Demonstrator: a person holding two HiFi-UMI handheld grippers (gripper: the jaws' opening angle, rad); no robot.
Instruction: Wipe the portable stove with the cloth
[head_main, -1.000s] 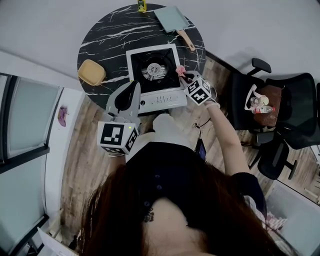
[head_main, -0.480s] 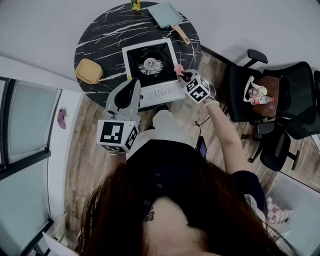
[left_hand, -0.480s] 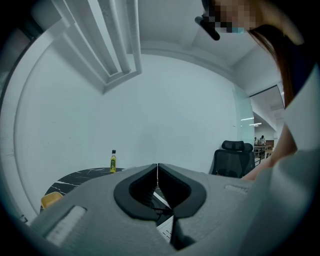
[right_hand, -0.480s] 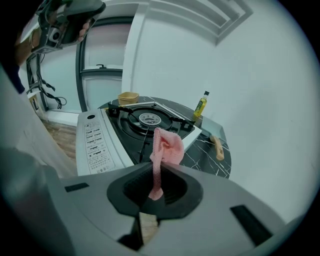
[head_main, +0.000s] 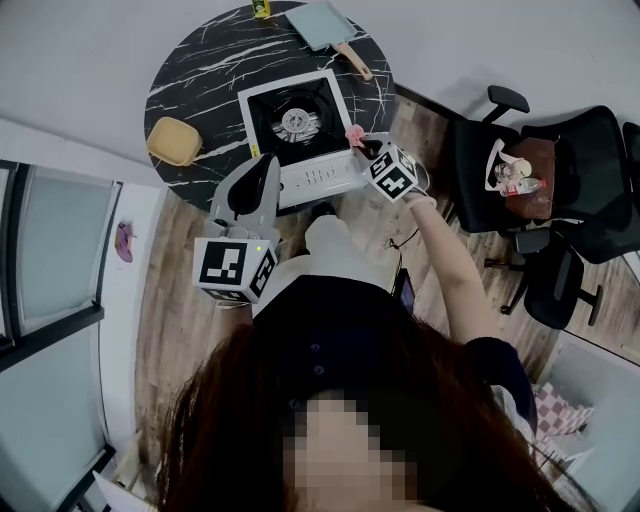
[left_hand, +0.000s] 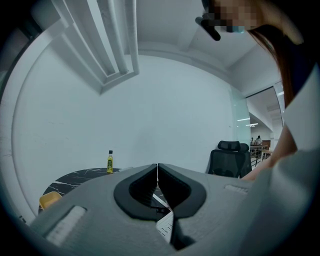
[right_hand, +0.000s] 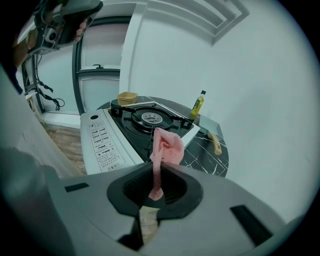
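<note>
Right gripper view: the cloth is pinched by the right tongs beside the portable stove, apparently poised for wiping; the left tongs are pressed together, empty.

In the head view the picture's top edge cuts the bottle and a corner of the pale pan, both at the far edge of the table. The left gripper covers part of the table's near edge. The right gripper covers the near right corner of the stove and most of the pink cloth — only a tuft shows. The small things on a chair seat are too small to tell. In the right gripper view the print on the stove's front panel is too small to read. In the left gripper view the gripper's own body hides most of the table — and part of the yellow bowl.
</note>
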